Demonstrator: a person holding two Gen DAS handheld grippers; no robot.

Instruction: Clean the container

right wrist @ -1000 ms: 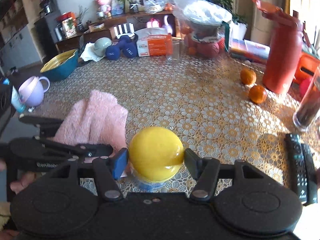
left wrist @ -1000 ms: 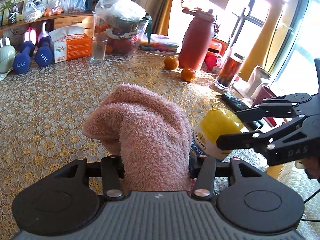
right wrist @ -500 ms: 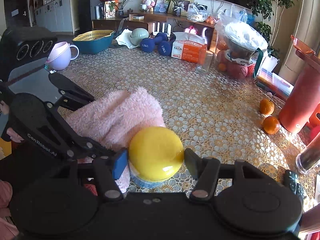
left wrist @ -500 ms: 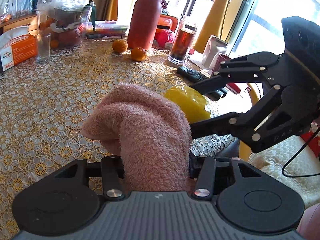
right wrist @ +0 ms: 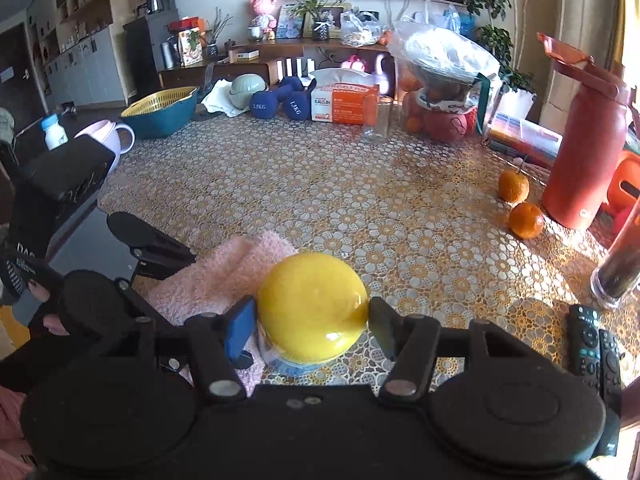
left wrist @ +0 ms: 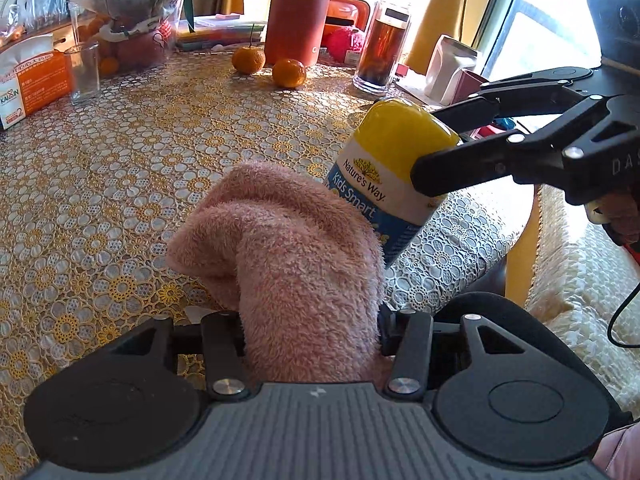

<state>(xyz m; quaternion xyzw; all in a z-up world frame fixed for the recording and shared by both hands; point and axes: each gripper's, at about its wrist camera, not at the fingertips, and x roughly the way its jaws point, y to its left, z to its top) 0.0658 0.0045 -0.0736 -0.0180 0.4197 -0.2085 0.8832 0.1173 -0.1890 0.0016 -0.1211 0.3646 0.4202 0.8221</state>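
Bottle (left wrist: 394,168) in the left wrist view: held up off the bench (left wrist: 120,184), up and right of the towel (left wrist: 296,264). Long axis runs diagonal, yellow cap (left wrist: 404,128) at upper right, base at lower left behind the towel, so the cap end leans away from the left gripper (left wrist: 312,328). Right gripper (left wrist: 456,148) comes in from the right, its fingers (left wrist: 460,168) clamped across the cap and shoulder, crosswise to the long axis. Left gripper is closed tight on the towel, which bulges forward out of the fingers and covers the bottle's lower body; looks like contact there, exact edge hidden by pile. Label side faces the left camera. Left hand is the nearer one to the exposed label. My read: next wipe has to run along the long axis, from towel toward cap, or around the body.

Right wrist view: looking almost straight down the bottle's axis, cap (right wrist: 312,306) fills the gap, body mostly hidden below it. Right gripper (right wrist: 312,320) pads sit against the cap on both sides, partly open only by the cap's width, firm hold. Towel (right wrist: 224,276) lies left of and just beside the cap, left gripper (right wrist: 160,256) behind it at far left. Bottle is over the near edge of the bench (right wrist: 400,208), clear of the remotes (right wrist: 596,344) on the right.
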